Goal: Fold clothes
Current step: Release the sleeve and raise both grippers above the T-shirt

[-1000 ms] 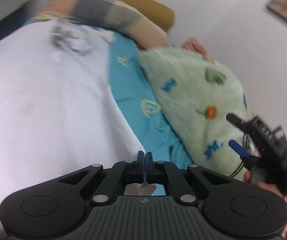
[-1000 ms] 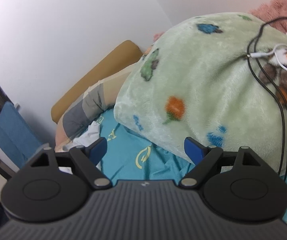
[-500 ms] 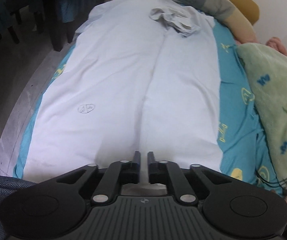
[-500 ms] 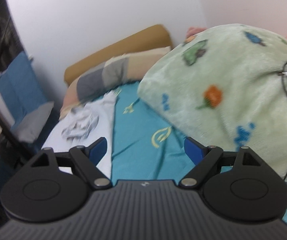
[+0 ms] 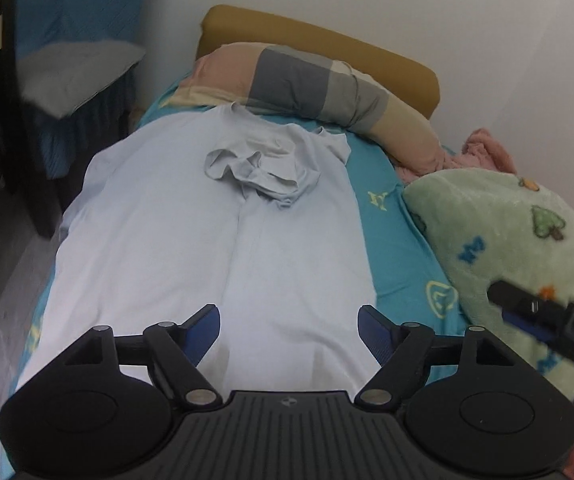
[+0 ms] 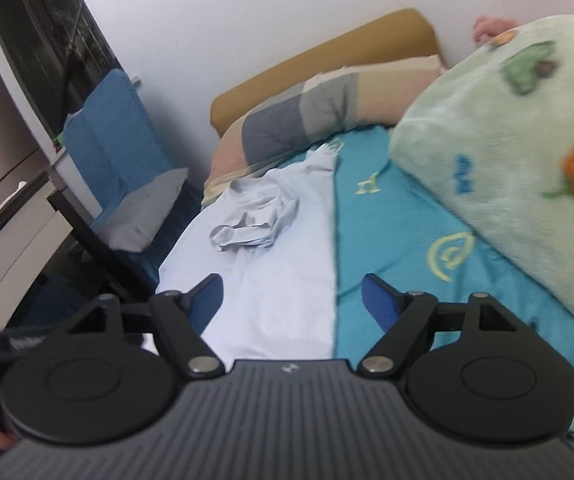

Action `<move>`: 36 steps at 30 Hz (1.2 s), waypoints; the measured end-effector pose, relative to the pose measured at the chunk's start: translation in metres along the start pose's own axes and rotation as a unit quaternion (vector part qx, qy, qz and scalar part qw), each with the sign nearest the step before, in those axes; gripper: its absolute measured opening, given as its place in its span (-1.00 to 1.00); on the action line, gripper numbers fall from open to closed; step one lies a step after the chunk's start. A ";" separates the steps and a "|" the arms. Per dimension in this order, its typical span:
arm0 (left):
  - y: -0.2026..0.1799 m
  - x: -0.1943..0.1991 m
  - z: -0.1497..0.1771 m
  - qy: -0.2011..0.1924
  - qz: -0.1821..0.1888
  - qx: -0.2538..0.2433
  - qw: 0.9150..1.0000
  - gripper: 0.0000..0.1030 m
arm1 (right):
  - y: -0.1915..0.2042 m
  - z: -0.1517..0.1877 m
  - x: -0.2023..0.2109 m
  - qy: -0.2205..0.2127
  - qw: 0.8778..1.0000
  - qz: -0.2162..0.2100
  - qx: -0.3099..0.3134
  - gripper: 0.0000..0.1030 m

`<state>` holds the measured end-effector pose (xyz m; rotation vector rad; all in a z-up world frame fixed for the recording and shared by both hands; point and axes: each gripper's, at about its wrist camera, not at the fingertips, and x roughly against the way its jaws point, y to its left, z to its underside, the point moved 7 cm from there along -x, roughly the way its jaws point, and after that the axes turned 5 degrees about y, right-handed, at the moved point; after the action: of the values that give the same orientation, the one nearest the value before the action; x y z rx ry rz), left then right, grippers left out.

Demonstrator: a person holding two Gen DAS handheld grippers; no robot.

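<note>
Landmark: pale blue garment [image 5: 215, 264], laid flat lengthwise on the teal bedsheet [image 5: 391, 248], far end bunched into a crumpled wad [image 5: 263, 168] near the pillow.

Left of the garment: chair with blue cover and grey cushion [image 5: 75, 68] is seen beside the bed.

Over the garment's near end: left gripper [image 5: 289, 330], jaws wide and opening, nothing pinched between the blue pads [image 5: 205, 330]; cloth lies below them, contact cannot be told.

Beyond the garment: patchwork pillow [image 5: 311, 84] is set against a mustard headboard [image 5: 327, 44].

Right of the garment: bare teal sheet, then a green fleece blanket [image 5: 499, 240] heaped up.

At the garment's right edge: right gripper [image 6: 293, 300], jaws wide, closing slightly, nothing held; garment edge and sheet are seen through the gap. It is also seen blurred at the right edge of the left wrist view.
</note>
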<state>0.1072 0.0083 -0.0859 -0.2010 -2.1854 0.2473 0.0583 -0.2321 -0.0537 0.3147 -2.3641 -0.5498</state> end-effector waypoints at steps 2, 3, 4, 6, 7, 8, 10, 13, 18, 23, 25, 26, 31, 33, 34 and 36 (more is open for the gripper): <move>0.011 -0.014 0.000 0.007 0.021 0.009 1.000 0.50 | 0.007 -0.011 -0.026 0.012 1.000 -0.010 0.007 0.40; 0.017 -0.021 0.000 0.011 0.032 0.015 0.999 0.50 | 0.012 -0.017 -0.042 0.018 1.000 -0.013 0.012 0.40; 0.024 -0.026 0.001 0.006 0.038 0.011 0.999 0.50 | 0.016 -0.023 -0.060 0.023 0.999 -0.014 0.020 0.40; 0.040 -0.035 -0.003 -0.012 0.039 -0.002 0.999 0.51 | 0.026 -0.034 -0.098 0.034 0.999 -0.014 0.040 0.39; 0.047 -0.039 -0.005 -0.020 0.041 -0.008 0.999 0.52 | 0.031 -0.039 -0.119 0.040 0.998 -0.009 0.053 0.39; 0.055 -0.043 -0.008 -0.027 0.042 -0.007 0.999 0.52 | 0.037 -0.044 -0.139 0.045 0.997 -0.005 0.067 0.39; 0.072 -0.053 -0.015 -0.050 0.031 -0.002 0.998 0.54 | 0.048 -0.054 -0.180 0.053 0.994 0.003 0.095 0.39; 0.091 -0.071 -0.026 -0.063 0.026 0.007 0.998 0.55 | 0.067 -0.067 -0.237 0.059 0.985 0.024 0.162 0.39; 0.111 -0.099 -0.030 -0.060 0.037 0.036 0.997 0.55 | 0.085 -0.072 -0.316 0.094 0.966 0.047 0.235 0.37; 0.130 -0.109 -0.030 -0.057 0.050 0.071 0.995 0.55 | 0.090 -0.065 -0.356 0.121 0.950 0.065 0.279 -0.38; 0.136 -0.109 -0.031 -0.059 0.052 0.087 0.993 0.55 | 0.088 -0.068 -0.364 0.122 0.950 0.080 0.278 -0.80; 0.138 -0.109 -0.031 -0.062 0.051 0.089 0.993 0.55 | 0.093 -0.072 -0.365 0.112 0.948 0.081 0.287 -0.87; 0.149 -0.103 -0.035 -0.076 0.041 0.103 0.991 0.54 | 0.124 -0.106 -0.372 0.056 0.944 0.097 0.311 -0.94; 0.152 -0.100 -0.037 -0.081 0.038 0.107 0.990 0.53 | 0.139 -0.122 -0.378 0.035 0.939 0.110 0.323 -0.94; 0.154 -0.098 -0.038 -0.083 0.036 0.109 0.990 0.53 | 0.145 -0.128 -0.381 0.028 0.936 0.115 0.333 -0.94; 0.157 -0.096 -0.039 -0.084 0.030 0.113 0.990 0.53 | 0.148 -0.134 -0.391 0.025 0.932 0.133 0.337 -0.93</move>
<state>0.2031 0.1419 -0.1777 -0.1230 -2.2983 0.5605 0.4260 0.0003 -0.1148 0.2934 -2.4242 0.4121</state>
